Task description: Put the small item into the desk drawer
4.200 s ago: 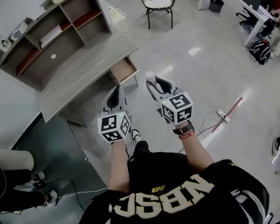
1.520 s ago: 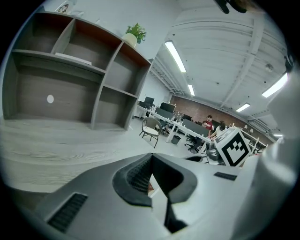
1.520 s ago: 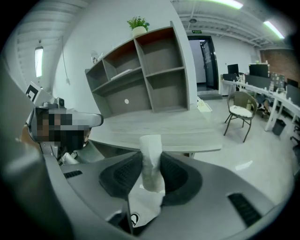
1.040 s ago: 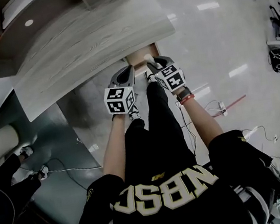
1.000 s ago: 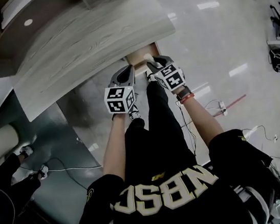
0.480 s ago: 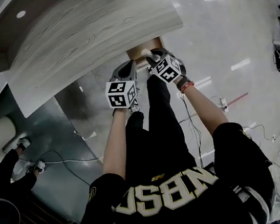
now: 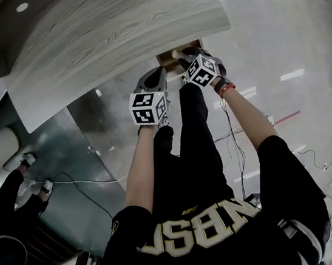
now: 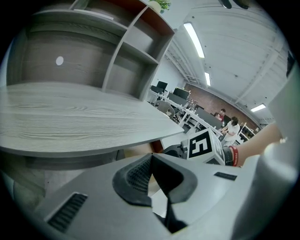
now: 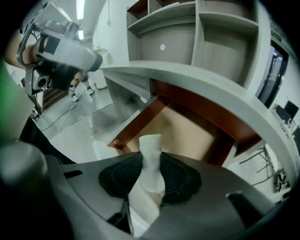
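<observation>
The small white item (image 9: 150, 143) is pinched between the pads of the right gripper (image 9: 151, 174). It stands out past the fingertips, so its long axis runs along the jaws and points at the target. That target, the open drawer (image 9: 187, 129), lies straight ahead of the item and below it. In the right gripper view its bare tan floor fills the space just beyond the item's tip. The red-brown side rail runs in from the near left, and the desk top (image 7: 109, 32) overhangs the far part.

From the head view the item sits about at the drawer's near edge, not yet clearly over its floor. The coming move therefore likely calls for a short carry forward and down along the item's own axis, staying under the desk's lip, before the jaws let go.

The right hand is plainly the nearer one. The left gripper (image 8: 151, 161) hangs to the left and nearer the person, its jaws closed together on nothing, apart from the drawer.
</observation>
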Action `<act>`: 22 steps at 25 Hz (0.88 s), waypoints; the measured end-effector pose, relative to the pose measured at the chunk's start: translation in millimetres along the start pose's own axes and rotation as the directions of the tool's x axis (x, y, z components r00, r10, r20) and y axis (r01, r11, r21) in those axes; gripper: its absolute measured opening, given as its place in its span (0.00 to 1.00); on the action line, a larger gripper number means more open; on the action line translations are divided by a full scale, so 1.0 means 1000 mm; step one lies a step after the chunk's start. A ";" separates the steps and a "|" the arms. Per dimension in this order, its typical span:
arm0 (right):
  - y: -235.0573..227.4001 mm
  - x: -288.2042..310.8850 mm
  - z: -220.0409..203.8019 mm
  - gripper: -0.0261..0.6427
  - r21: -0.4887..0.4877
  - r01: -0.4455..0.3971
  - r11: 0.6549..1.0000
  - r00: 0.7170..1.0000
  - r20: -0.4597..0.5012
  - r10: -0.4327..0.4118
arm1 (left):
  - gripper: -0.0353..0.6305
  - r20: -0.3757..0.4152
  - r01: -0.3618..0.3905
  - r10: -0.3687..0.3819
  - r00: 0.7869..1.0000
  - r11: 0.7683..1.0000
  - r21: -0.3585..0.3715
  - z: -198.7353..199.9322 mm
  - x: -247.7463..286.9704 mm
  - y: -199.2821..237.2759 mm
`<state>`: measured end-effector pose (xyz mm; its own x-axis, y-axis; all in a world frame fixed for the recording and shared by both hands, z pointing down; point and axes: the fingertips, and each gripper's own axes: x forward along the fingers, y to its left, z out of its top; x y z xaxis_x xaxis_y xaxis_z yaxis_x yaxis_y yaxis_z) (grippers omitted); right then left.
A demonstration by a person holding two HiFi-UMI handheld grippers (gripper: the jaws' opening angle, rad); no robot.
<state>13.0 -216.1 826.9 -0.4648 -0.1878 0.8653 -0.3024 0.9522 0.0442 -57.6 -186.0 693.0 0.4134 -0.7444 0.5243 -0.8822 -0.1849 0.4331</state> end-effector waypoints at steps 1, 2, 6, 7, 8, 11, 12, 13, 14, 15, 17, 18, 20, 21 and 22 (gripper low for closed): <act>0.000 0.004 -0.002 0.24 -0.019 -0.002 1.000 1.000 -0.008 0.002 | 0.07 0.000 -0.004 0.004 1.000 1.000 -0.002 -0.001 0.001 0.001; 0.000 0.008 -0.004 0.24 -0.037 -0.004 0.999 1.000 -0.016 0.004 | 0.07 0.001 -0.007 0.007 1.000 1.000 -0.003 -0.002 0.003 0.003; -0.001 0.022 -0.009 0.24 -0.091 -0.004 0.996 0.999 -0.048 0.000 | 0.07 0.000 -0.019 0.019 1.000 1.000 -0.011 -0.006 0.006 0.010; -0.001 0.025 -0.010 0.24 -0.100 -0.004 0.995 0.998 -0.057 -0.002 | 0.07 0.001 -0.022 0.022 1.000 1.000 -0.014 -0.007 0.006 0.012; 0.000 0.028 -0.011 0.24 -0.108 -0.005 0.994 0.998 -0.068 -0.002 | 0.07 0.001 -0.025 0.025 1.000 1.000 -0.017 -0.008 0.006 0.014; 0.002 0.035 -0.013 0.24 -0.121 -0.013 0.993 0.996 -0.090 0.002 | 0.07 -0.003 -0.034 0.034 0.999 0.999 -0.023 -0.012 0.003 0.017; 0.003 0.037 -0.013 0.24 -0.120 -0.015 0.993 0.995 -0.096 0.003 | 0.07 -0.004 -0.036 0.036 0.999 0.999 -0.025 -0.014 0.002 0.017; 0.003 0.039 -0.015 0.24 -0.120 -0.016 0.993 0.995 -0.103 0.004 | 0.07 -0.005 -0.038 0.038 0.999 0.999 -0.027 -0.015 0.002 0.017; 0.004 0.041 -0.016 0.24 -0.120 -0.018 0.993 0.994 -0.110 0.004 | 0.07 -0.005 -0.039 0.039 0.999 0.999 -0.029 -0.017 0.001 0.018; 0.004 0.043 -0.016 0.24 -0.122 -0.018 0.992 0.993 -0.116 0.004 | 0.07 -0.005 -0.041 0.041 0.999 0.999 -0.031 -0.018 0.001 0.018; 0.004 0.047 -0.016 0.24 -0.121 -0.020 0.992 0.993 -0.118 0.005 | 0.07 -0.002 -0.042 0.042 0.999 0.998 -0.036 -0.017 -0.001 0.020; 0.004 0.047 -0.015 0.24 -0.117 -0.020 0.993 0.993 -0.117 0.006 | 0.07 0.000 -0.042 0.042 0.999 0.998 -0.036 -0.016 -0.002 0.020; 0.004 0.049 -0.014 0.25 -0.111 -0.021 0.994 0.992 -0.123 0.007 | 0.07 0.002 -0.043 0.043 0.999 0.999 -0.032 -0.015 -0.004 0.020; 0.004 0.050 -0.015 0.25 -0.111 -0.023 0.994 0.992 -0.129 0.009 | 0.07 0.002 -0.044 0.044 0.999 0.999 -0.031 -0.015 -0.005 0.020; 0.005 0.051 -0.016 0.26 -0.110 -0.026 0.994 0.991 -0.135 0.011 | 0.07 0.003 -0.046 0.046 0.999 0.998 -0.032 -0.014 -0.005 0.021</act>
<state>0.9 -217.3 878.9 -0.3513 -0.1432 0.9252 -0.1968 0.9775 0.0766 -75.4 -176.8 710.0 0.3716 -0.7542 0.5414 -0.8927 -0.1301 0.4315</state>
